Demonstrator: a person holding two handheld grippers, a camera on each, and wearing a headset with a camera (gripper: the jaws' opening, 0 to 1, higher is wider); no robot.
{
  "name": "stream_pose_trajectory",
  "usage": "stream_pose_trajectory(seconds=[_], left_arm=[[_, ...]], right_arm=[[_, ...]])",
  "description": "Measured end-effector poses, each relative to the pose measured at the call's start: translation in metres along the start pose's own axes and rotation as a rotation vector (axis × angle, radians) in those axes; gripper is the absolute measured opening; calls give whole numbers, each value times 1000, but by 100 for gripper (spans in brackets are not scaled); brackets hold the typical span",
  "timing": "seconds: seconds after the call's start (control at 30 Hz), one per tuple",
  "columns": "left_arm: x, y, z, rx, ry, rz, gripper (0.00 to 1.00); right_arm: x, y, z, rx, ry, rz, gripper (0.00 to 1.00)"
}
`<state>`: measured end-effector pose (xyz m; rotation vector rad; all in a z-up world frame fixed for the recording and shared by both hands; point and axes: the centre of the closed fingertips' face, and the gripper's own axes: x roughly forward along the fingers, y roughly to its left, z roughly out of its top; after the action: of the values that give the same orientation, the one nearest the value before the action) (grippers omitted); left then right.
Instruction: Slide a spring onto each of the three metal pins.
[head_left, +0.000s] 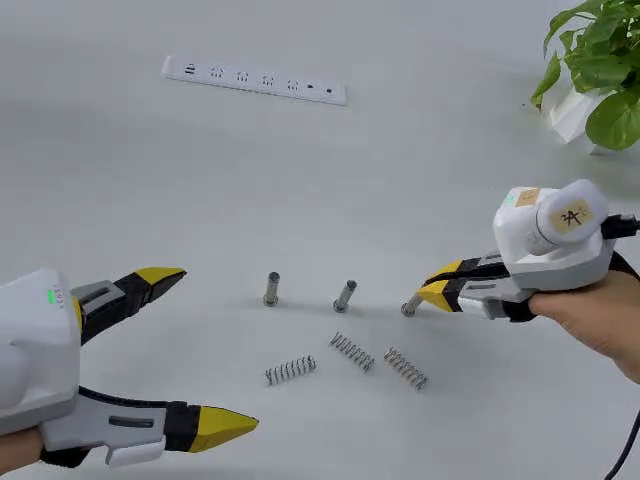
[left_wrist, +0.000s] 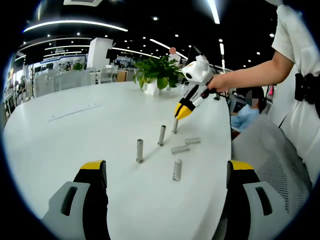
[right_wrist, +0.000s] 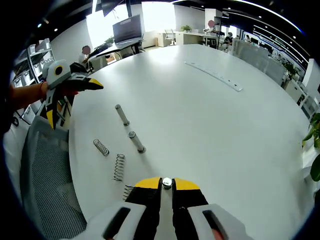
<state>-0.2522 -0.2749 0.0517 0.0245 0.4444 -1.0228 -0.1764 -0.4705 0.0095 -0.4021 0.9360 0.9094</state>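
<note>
Three short metal pins stand in a row on the white table: left pin (head_left: 271, 288), middle pin (head_left: 345, 295), right pin (head_left: 411, 305). Three loose springs lie just in front of them (head_left: 291, 370) (head_left: 352, 351) (head_left: 405, 368). My right gripper (head_left: 430, 291) is shut with its yellow tips on the top of the right pin, whose head (right_wrist: 167, 183) shows between the tips. My left gripper (head_left: 220, 348) stands wide open at the lower left, apart from the pins. In the left gripper view, a spring (left_wrist: 177, 170) lies ahead between the spread jaws.
A white power strip (head_left: 255, 80) lies at the far side of the table. A potted plant (head_left: 595, 60) stands at the far right corner. Bare tabletop stretches between the strip and the pins. A mesh chair (right_wrist: 42, 190) sits by the table's edge.
</note>
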Motion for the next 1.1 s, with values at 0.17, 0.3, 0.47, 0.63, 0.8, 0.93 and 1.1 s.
stream_pose_trajectory(seconds=[0.17,0.3,0.47,0.63,0.8,0.93,1.1], left_arm=[[1,0,0,-2,-1,-3,99],[1,-1,1,0,-3,-5,99],[1,0,1,0,-2,-5,99],[1,0,0,0,0,-6,99],[1,-1,0,0,0,-6,99],[1,-1,1,-1,-3,-7,99],[2,-2,2,0,-2,-11,99]], right_arm=[[-1,1,-1,-9,-1,-1,5],[0,1,-1,-19,-1,-4,5],[0,2,-1,-26,-1,-4,5],[0,3,-1,-28,-6,-5,5],[0,2,-2,-29,-4,-5,5],[0,2,-3,-28,-5,-6,6],[-1,2,-2,-29,-7,-7,7]])
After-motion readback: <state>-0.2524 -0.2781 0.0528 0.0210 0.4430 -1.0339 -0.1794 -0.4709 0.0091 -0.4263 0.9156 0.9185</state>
